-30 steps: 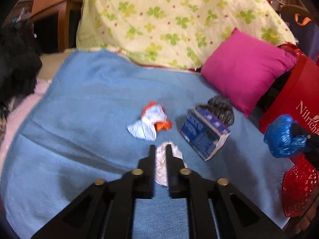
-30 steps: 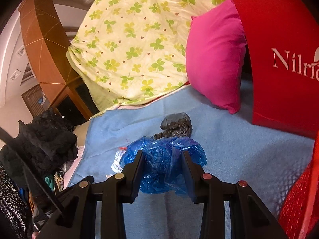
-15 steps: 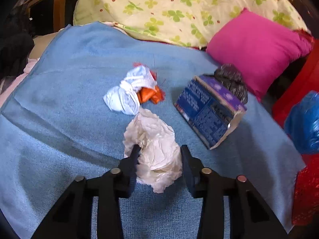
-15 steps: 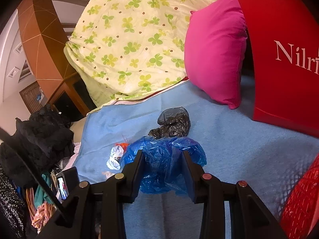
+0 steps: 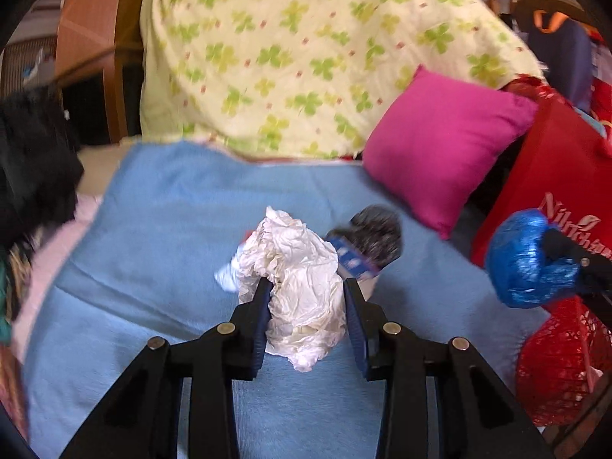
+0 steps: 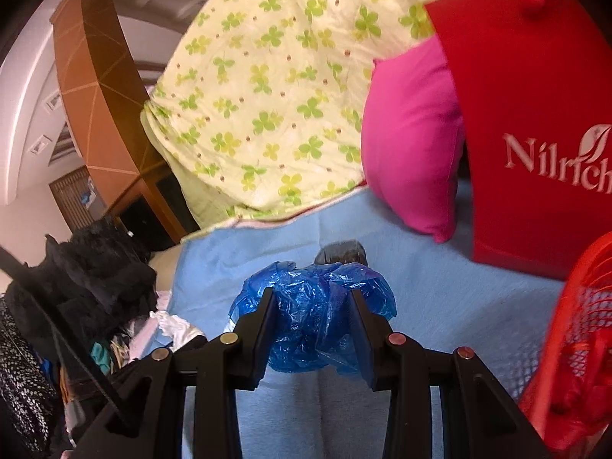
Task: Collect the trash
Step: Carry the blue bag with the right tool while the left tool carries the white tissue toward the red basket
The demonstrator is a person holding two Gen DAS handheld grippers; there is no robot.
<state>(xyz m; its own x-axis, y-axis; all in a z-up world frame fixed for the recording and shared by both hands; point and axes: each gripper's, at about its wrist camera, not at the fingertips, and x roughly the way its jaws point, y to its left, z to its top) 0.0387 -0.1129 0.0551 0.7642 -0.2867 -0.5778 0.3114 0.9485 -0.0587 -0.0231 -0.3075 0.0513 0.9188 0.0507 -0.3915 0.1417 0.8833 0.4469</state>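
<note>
My left gripper (image 5: 308, 287) is shut on a crumpled white paper wad (image 5: 298, 287) and holds it above the blue blanket (image 5: 153, 237). Behind the wad lie a small white wrapper (image 5: 225, 273), a blue carton (image 5: 354, 260) and a black plastic bag (image 5: 376, 231), all partly hidden. My right gripper (image 6: 311, 296) is shut on a crumpled blue plastic bag (image 6: 310, 317); it also shows at the right of the left wrist view (image 5: 528, 260). A red mesh basket (image 6: 573, 344) stands at the right; it also shows in the left wrist view (image 5: 562, 359).
A pink cushion (image 5: 443, 141) and a clover-print quilt (image 5: 306, 49) lie at the back. A red paper bag (image 6: 535, 114) stands right of the cushion. Dark clothes (image 6: 88, 279) pile up at the left edge of the bed.
My left gripper closed on the white paper wad and lifted it off the blanket. My right gripper kept hold of the blue bag and shifted slightly towards the red basket.
</note>
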